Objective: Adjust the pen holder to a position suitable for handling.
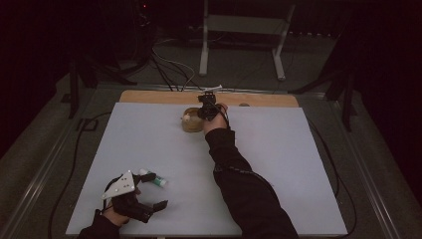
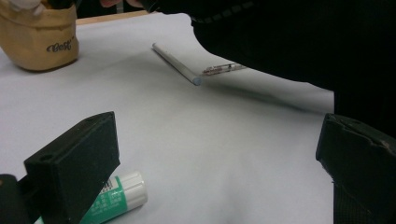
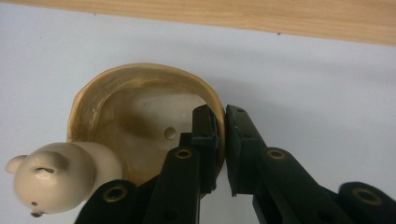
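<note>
The tan pot (image 3: 140, 126) with the little bear figure (image 3: 51, 179) on its rim sits at the far edge of the bench (image 1: 278, 164), right under our right gripper (image 3: 223, 140), and its wall is what the coming move turns on: one jaw stands inside the bowl, the other outside, and the two are clamped on the rim between them. So the pot lies straight ahead of and below this gripper, with the bear off to the gripper's left, across the opening, clear of the jaws. We judge that any lift or drag must go by this pinch on the thin wall, with the pot's weight hanging to one side of the grip, so it may tilt toward the bear. Our left gripper (image 1: 149, 201) rests well apart at the near side with its jaws spread wide and nothing between them; a green-and-white glue stick (image 2: 119, 196) lies just beside its left jaw, and a white pencil-like stick (image 2: 177, 64) lies ahead of it.
</note>
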Available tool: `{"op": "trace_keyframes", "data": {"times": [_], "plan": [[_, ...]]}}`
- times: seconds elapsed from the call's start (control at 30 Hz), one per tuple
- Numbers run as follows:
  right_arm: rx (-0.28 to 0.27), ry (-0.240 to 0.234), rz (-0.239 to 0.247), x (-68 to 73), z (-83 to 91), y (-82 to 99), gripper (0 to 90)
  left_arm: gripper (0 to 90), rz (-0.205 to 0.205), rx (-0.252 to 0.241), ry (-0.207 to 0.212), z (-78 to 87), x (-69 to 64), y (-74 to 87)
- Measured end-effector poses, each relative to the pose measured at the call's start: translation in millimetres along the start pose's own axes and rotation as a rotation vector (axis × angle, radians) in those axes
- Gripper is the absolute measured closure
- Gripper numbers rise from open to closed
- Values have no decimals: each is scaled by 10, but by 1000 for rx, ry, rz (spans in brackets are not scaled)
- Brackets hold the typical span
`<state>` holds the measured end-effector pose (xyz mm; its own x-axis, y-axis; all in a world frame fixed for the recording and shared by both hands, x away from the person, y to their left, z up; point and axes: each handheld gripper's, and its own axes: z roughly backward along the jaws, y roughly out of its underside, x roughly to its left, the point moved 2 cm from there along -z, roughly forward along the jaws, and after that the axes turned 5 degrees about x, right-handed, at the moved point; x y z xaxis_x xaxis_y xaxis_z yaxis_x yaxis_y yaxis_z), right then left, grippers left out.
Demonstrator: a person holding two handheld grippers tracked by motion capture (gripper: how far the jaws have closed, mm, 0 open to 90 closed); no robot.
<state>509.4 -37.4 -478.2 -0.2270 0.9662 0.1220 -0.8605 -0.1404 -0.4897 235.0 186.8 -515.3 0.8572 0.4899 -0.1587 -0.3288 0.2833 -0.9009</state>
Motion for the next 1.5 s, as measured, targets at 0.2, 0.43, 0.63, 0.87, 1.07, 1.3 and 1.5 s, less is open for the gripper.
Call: {"op": "trace_keyframes", "data": {"times": [0.2, 0.43, 0.63, 0.87, 1.07, 1.3, 1.5], "plan": [[-9, -45, -7, -60, 241, 95, 831, 0, -3, 2, 1, -7, -3, -5], [11, -49, -3, -58, 380, 303, 831, 0, -11, 10, 2, -26, -8, -9], [26, -48, -13, -35, 474, 455, 831, 1, -9, 11, 3, -38, 6, -12], [40, -37, -39, -26, 553, 619, 830, 0, -10, 9, 5, -42, 3, -19], [69, -35, -66, -61, 571, 711, 829, 0, -11, 8, 12, -55, 2, -25], [88, -30, -80, -69, 501, 768, 828, 0, -10, 15, 11, -73, 11, -25], [77, -75, -56, -80, 511, 716, 645, 0, -11, 14, 11, -70, 11, -24]]}}
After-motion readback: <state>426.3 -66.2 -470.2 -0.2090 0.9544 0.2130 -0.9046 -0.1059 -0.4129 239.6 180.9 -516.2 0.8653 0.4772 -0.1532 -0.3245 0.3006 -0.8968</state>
